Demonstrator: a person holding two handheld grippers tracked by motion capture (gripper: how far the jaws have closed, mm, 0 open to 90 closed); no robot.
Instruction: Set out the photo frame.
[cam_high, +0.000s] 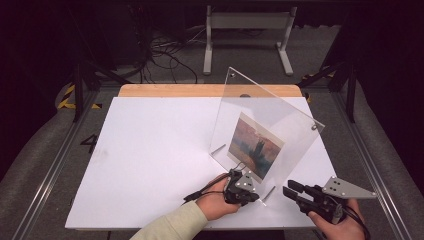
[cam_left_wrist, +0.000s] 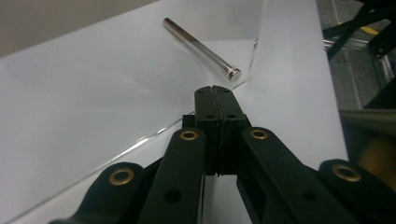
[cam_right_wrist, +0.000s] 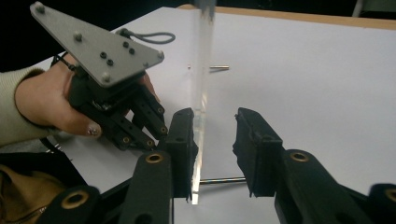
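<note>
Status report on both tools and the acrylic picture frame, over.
Left tool shut, at the frame's near lower edge. Right tool open, acrylic frame edge between its jaws. Frame upright on metal pins. Nothing in the way.

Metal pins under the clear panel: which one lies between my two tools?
The near pin, at the panel's front corner, between left tool and right tool; the other pin lies at the far corner.

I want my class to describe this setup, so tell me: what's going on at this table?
A person works on a clear acrylic picture frame standing tilted on a white table, with a painted picture inside it. The left gripper, jaws shut, is at the frame's lower edge. The right gripper is open, with the frame's edge between its jaws. A metal pin sticks out near the frame's corner.
</note>
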